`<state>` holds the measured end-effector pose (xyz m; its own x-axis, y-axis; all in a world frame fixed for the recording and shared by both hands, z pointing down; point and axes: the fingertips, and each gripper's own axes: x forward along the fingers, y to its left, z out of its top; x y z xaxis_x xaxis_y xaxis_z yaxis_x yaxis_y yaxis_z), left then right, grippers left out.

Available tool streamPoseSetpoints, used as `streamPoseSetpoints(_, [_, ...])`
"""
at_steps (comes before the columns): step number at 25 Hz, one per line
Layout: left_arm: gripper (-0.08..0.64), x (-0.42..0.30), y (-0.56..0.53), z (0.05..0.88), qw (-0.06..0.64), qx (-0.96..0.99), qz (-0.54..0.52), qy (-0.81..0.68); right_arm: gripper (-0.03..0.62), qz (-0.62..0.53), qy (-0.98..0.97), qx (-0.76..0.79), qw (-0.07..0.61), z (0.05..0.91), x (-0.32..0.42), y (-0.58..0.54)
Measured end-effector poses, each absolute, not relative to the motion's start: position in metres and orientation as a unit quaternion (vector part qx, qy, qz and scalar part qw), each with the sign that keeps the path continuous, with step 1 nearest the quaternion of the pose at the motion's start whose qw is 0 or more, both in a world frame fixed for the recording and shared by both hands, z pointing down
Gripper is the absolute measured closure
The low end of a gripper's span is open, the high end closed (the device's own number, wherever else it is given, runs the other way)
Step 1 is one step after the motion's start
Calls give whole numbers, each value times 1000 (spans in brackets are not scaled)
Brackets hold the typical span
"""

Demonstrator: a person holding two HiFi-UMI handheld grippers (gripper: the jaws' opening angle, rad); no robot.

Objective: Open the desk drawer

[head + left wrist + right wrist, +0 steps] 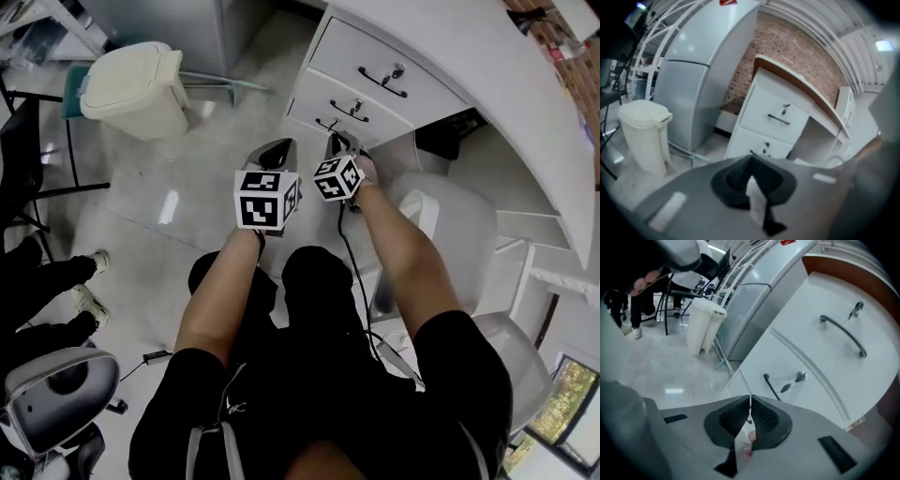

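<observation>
The white desk (pixel 525 66) has two drawers on its front. The upper drawer (pixel 375 56) has a black bar handle (pixel 382 82) and a key in its lock. The lower drawer (pixel 787 357) carries a handle (pixel 771 386) and a key (pixel 800 377). My right gripper (pixel 342 142) is shut and holds nothing. Its tips (pixel 750 397) sit just left of the lower handle's near end, not touching it. My left gripper (pixel 275 153) hangs beside it, farther from the desk. It is shut (pixel 751 158) and empty, and both drawers (pixel 773 117) lie ahead of it.
A cream lidded bin (pixel 141 86) stands on the glossy floor to the left, beside a grey cabinet (pixel 693 79). A white chair (pixel 450 225) is under the desk at right. An office chair (pixel 56 394) and someone's shoes (pixel 89 281) are at the left edge.
</observation>
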<state>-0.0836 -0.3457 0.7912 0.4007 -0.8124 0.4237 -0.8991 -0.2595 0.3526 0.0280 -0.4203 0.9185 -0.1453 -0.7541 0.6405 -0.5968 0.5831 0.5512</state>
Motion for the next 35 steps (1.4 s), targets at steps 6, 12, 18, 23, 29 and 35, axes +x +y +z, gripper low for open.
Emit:
streamPoseSetpoints(6, [561, -76, -348, 843, 235, 803, 112, -536, 595, -101, -720, 435, 532, 1022, 55, -447])
streamPoseSetpoints(12, [561, -69, -335, 833, 213, 812, 123, -530, 523, -143, -685, 412, 583, 1089, 76, -466])
streamPoseSetpoints(18, [561, -65, -332, 842, 221, 812, 142, -522, 511, -201, -646, 377, 633, 1119, 80, -488])
streamPoseSetpoints(23, [561, -82, -334, 841, 237, 801, 130, -534, 511, -206, -624, 388, 646, 1129, 84, -502])
streamPoseSetpoints(29, [561, -92, -330, 853, 252, 791, 139, -539, 522, -211, -620, 391, 647, 1136, 85, -509])
streamPoseSetpoints(35, [561, -94, -328, 853, 253, 788, 145, -542, 575, -263, -593, 391, 653, 1130, 84, -514])
